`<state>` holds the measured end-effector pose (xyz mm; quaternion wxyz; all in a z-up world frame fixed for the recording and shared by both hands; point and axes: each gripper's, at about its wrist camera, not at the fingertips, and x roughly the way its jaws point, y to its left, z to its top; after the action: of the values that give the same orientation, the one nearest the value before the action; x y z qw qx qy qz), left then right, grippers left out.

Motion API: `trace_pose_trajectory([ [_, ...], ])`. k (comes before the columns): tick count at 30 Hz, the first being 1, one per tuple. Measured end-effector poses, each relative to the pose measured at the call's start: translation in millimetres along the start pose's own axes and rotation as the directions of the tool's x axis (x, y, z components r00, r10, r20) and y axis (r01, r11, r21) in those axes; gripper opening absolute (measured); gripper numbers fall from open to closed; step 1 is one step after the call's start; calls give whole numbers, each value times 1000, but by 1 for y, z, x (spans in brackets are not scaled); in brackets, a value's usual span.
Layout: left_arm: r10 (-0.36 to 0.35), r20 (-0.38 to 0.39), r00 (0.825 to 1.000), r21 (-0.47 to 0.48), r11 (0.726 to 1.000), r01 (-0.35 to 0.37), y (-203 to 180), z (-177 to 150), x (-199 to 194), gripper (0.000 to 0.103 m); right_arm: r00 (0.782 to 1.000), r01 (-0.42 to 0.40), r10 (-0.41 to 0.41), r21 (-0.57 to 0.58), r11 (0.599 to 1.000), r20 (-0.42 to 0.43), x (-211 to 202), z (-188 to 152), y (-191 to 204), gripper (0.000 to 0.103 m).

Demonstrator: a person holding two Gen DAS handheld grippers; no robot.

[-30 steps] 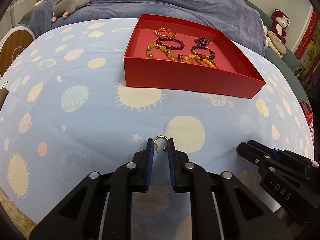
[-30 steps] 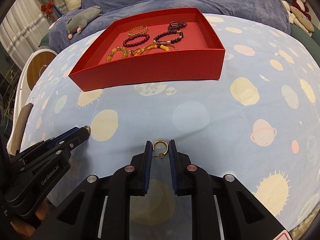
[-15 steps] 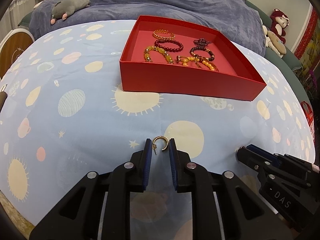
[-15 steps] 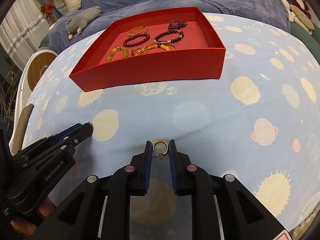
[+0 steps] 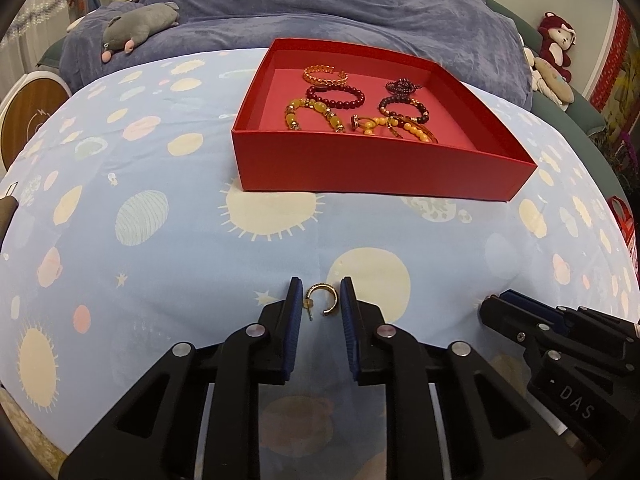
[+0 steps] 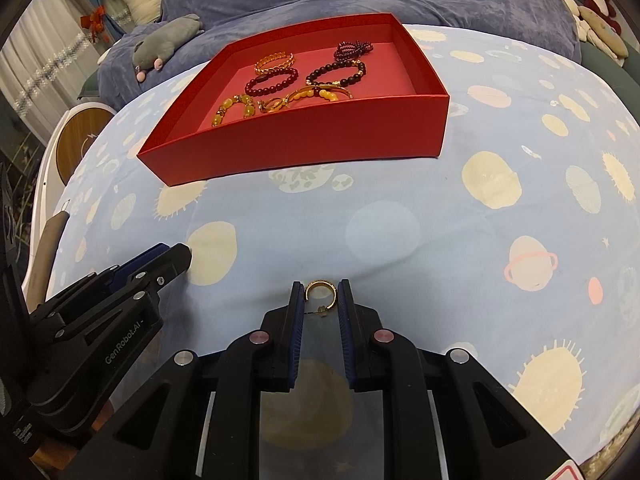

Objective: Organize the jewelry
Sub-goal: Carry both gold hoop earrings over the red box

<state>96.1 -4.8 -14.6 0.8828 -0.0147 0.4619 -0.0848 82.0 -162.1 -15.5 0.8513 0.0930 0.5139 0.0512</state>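
Note:
A gold hoop earring sits between the fingers of my left gripper, shut on it above the planet-print sheet. Another gold hoop earring is held the same way in my right gripper. A red box lies ahead, also in the right wrist view. It holds several bracelets: gold chain, dark red beads, yellow beads. Each gripper shows at the edge of the other's view: the right one, the left one.
The blue planet-print sheet covers the surface. A grey plush toy lies on a purple blanket behind the box. Stuffed toys sit at the far right. A round wooden object is at the left.
Both grippers have lifted slightly and drawn nearer the red box, each keeping its earring. The box looks closer and more centred in the left wrist view.

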Motion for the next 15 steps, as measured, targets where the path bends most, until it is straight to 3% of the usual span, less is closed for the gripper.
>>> trace_pose_trajectory([
  [15,-24,1,1000,-17,1000,24,-5,8,-19,18,998,-17,17,2,1000,53,-21,9,3,16],
])
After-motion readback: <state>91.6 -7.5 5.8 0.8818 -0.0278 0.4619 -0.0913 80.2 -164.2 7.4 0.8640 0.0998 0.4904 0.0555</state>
